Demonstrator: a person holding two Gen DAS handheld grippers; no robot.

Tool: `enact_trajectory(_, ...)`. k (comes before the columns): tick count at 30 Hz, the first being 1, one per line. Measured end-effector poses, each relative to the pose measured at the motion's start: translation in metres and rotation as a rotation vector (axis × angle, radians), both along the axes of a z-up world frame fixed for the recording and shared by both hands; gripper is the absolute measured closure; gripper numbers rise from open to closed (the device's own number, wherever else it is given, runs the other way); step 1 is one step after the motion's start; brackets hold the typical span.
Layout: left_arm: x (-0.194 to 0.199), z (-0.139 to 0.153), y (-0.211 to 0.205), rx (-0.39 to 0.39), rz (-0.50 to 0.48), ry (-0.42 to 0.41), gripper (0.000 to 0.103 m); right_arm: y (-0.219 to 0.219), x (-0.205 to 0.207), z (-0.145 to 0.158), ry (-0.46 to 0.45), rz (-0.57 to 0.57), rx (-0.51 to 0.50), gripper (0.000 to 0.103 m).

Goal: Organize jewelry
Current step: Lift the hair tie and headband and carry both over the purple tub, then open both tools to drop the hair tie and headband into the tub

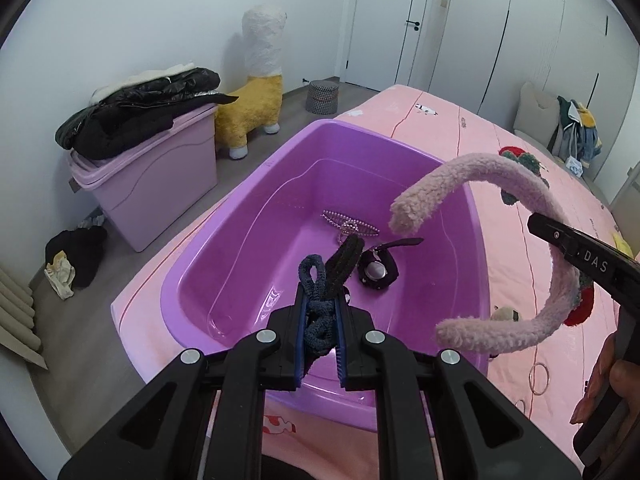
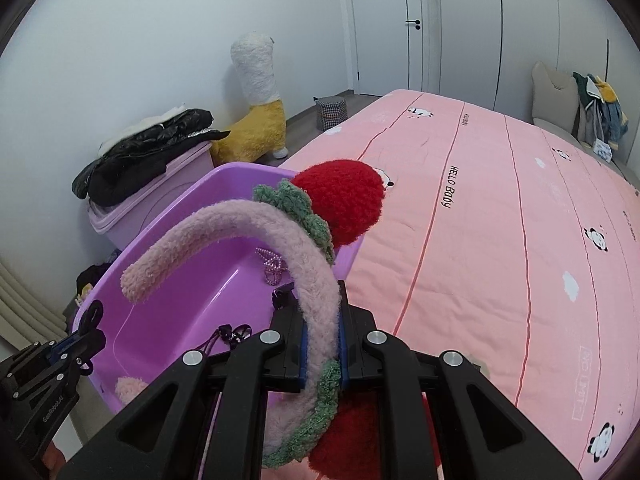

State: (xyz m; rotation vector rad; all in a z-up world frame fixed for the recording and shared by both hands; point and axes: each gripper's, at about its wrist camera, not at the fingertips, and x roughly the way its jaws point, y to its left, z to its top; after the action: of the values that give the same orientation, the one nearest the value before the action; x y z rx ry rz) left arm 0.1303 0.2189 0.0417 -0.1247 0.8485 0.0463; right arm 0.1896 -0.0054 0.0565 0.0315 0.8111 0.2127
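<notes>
Over the purple bin [image 1: 224, 240], left hand-held gripper [image 1: 320, 312] pinches a scrunchie [image 1: 318, 320], right hand-held gripper [image 2: 320, 332] the headband [image 2: 316, 300].

Fuzzy pink headband [image 2: 304, 272] with red strawberry [image 2: 344, 200] and green leaf trim, arched over the purple bin [image 1: 248, 208] at frame centre-left. In the bin: dark scrunchie [image 1: 318, 316] at centre, beaded silver piece [image 1: 350, 224], black strap [image 1: 378, 270] on the floor.

Black angular tool [image 1: 320, 312] — blue pads [image 1: 301, 320], silver screws, white "DAS" lettering.
</notes>
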Motion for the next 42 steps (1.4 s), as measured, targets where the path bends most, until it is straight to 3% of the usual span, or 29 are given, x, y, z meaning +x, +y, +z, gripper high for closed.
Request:
enact_trajectory(7,0.024,-0.020,0.013,-0.034,0.033,0.048,0.091,0.035,0.040,-0.024,0.048,0.035,-0.106,0.092)
enact_trajectory(19,0.054,-0.051,0.019,-0.041,0.081,0.168,0.091,0.075,0.079,-0.060,0.128,0.099,-0.199,0.091)
enact_trajectory(20,0.055,-0.053,0.021,-0.042,0.083,0.173,0.090,0.077,0.082,-0.061,0.135,0.102,-0.197,0.089)
enact_trajectory(21,0.055,-0.053,0.021,-0.042,0.085,0.177,0.089,0.077,0.084,-0.063,0.145,0.105,-0.197,0.080)
enact_trajectory(22,0.055,-0.053,0.021,-0.040,0.088,0.179,0.084,0.078,0.085,-0.065,0.149,0.100,-0.207,0.071)
enact_trajectory(23,0.055,-0.052,0.020,-0.035,0.085,0.178,0.079,0.078,0.084,-0.064,0.138,0.093,-0.214,0.054)
enact_trajectory(24,0.054,-0.050,0.018,-0.026,0.079,0.169,0.061,0.077,0.082,-0.062,0.122,0.085,-0.220,0.048)
enact_trajectory(25,0.053,-0.047,0.014,-0.007,0.071,0.149,0.042,0.077,0.081,-0.061,0.109,0.082,-0.223,0.047)
enact_trajectory(27,0.048,-0.041,0.011,0.021,0.082,0.114,0.022,0.075,0.080,-0.059,0.106,0.078,-0.231,0.046)
enact_trajectory(42,0.036,-0.035,0.014,-0.021,0.109,0.129,0.022,0.054,0.066,-0.045,0.092,0.044,-0.174,0.046)
